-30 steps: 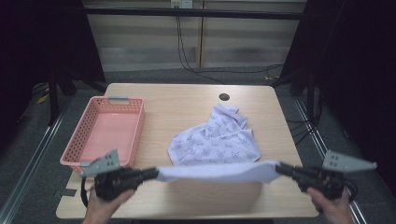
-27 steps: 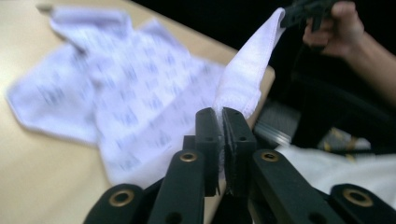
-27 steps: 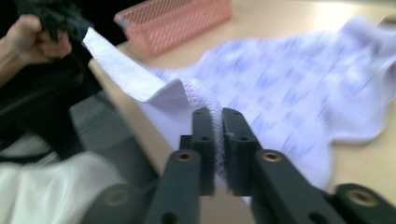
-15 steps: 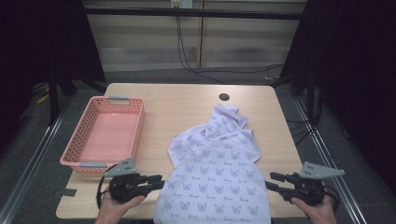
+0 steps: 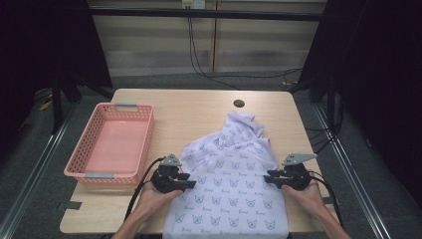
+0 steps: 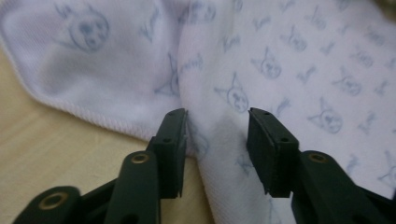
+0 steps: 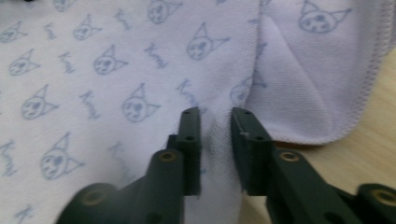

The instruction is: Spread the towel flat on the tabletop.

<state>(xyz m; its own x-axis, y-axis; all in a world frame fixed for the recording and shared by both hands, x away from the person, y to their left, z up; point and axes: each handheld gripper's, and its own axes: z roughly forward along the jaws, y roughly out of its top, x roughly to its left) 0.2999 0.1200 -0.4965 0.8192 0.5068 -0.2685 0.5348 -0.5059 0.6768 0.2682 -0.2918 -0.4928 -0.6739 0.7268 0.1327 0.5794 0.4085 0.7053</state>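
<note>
A pale lilac garment [image 5: 234, 174] printed with small cat faces lies spread on the wooden table [image 5: 199, 114], its near end hanging over the front edge. My left gripper [image 5: 188, 185] rests at the garment's left edge. In the left gripper view its jaws stand wide apart over the cloth [image 6: 280, 70], so the left gripper [image 6: 217, 122] is open. My right gripper [image 5: 269, 178] sits at the garment's right edge. In the right gripper view the right gripper [image 7: 215, 116] is open by a narrow gap, with a ridge of the cloth [image 7: 116, 70] between the jaws.
A pink plastic basket [image 5: 82, 154] stands on the left part of the table with nothing in it. A dark round hole [image 5: 239, 103] marks the tabletop at the back. Bare wood lies behind the garment and right of it.
The garment, held stretched above the table between both grippers a second ago, now lies flat. Both grippers moved inward and down, and their jaws have parted from the cloth.
</note>
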